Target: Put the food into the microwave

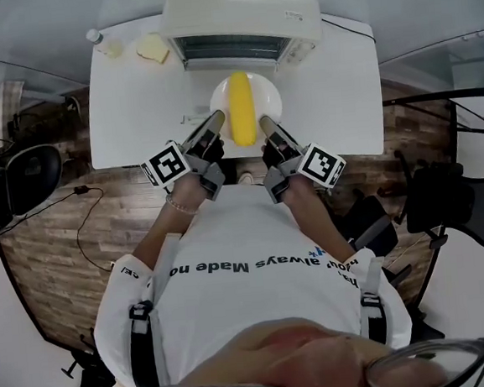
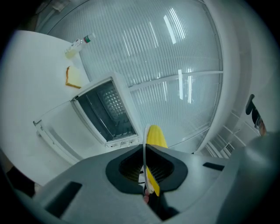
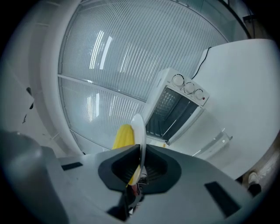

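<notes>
Now we clamp plate (image 1: 269,94) rim in left tongs (image 1: 217,116), right tongs (image 1: 264,124); uneven tilt could roll corn (image 1: 240,104) off.

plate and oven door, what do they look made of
Plate: white, smooth and thin-rimmed with a slight sheen. It is probably glazed ceramic or melamine, but the look doesn't settle which. Oven door: seemingly a clear glass pane, since the white table shows through it, set in a white frame that could be painted metal or plastic.
</notes>
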`<state>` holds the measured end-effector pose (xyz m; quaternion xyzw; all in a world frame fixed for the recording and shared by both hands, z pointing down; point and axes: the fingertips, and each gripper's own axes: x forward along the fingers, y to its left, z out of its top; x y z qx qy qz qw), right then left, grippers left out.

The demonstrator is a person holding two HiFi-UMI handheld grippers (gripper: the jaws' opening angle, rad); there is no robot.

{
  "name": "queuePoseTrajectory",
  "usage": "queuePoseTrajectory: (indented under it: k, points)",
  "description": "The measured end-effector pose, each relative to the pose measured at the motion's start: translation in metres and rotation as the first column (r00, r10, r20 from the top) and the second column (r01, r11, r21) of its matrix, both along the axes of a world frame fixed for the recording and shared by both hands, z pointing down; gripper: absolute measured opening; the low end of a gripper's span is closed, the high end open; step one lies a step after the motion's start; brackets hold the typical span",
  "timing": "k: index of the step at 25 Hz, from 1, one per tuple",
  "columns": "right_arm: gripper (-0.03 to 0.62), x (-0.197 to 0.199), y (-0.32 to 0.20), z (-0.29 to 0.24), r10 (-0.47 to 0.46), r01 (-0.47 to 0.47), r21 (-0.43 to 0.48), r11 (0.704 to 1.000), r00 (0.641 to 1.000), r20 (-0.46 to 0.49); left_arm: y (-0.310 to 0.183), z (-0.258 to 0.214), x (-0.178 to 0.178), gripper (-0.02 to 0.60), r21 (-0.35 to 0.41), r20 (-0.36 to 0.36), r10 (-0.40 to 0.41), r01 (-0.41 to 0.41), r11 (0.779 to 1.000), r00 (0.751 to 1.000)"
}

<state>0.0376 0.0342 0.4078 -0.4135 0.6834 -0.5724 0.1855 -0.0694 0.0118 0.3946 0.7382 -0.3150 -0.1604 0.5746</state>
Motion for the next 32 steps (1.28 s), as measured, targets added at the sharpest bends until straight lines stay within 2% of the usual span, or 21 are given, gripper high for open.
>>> queuePoseTrajectory:
  k: [3,10,14,18,26,32]
  points:
    - [0.026,-0.006,-0.021,0.000,0.008,-0.008,0.000,1.000,1.000,0.000,-0.022,0.001,-0.005,0.017,-0.012,-0.016,0.006,-0.007,1.000,1.000]
    - [0.026,-0.022,-0.067,0.002,0.031,-0.031,-0.013,0.999,1.000,0.001,-0.070,0.005,-0.021,0.017,-0.018,0.011,0.040,-0.039,0.999,0.999]
    - [0.026,-0.026,-0.085,0.002,0.045,-0.045,-0.010,0.999,0.999,-0.001,-0.089,0.005,-0.022,0.017,-0.032,-0.015,0.055,-0.056,0.998,0.998]
    - [0.026,-0.025,-0.096,0.007,0.063,-0.063,-0.017,0.998,0.998,0.006,-0.102,0.008,-0.022,0.017,-0.031,-0.001,0.077,-0.077,0.997,0.997]
    - [0.026,-0.017,-0.099,0.005,0.057,-0.057,-0.018,0.998,0.998,0.004,-0.105,0.007,-0.013,0.017,-0.036,0.000,0.078,-0.078,0.996,0.997]
    - [0.026,0.014,-0.098,0.005,0.039,-0.039,-0.021,0.999,0.999,0.005,-0.102,0.007,0.016,0.017,-0.033,0.009,0.059,-0.059,0.998,0.998]
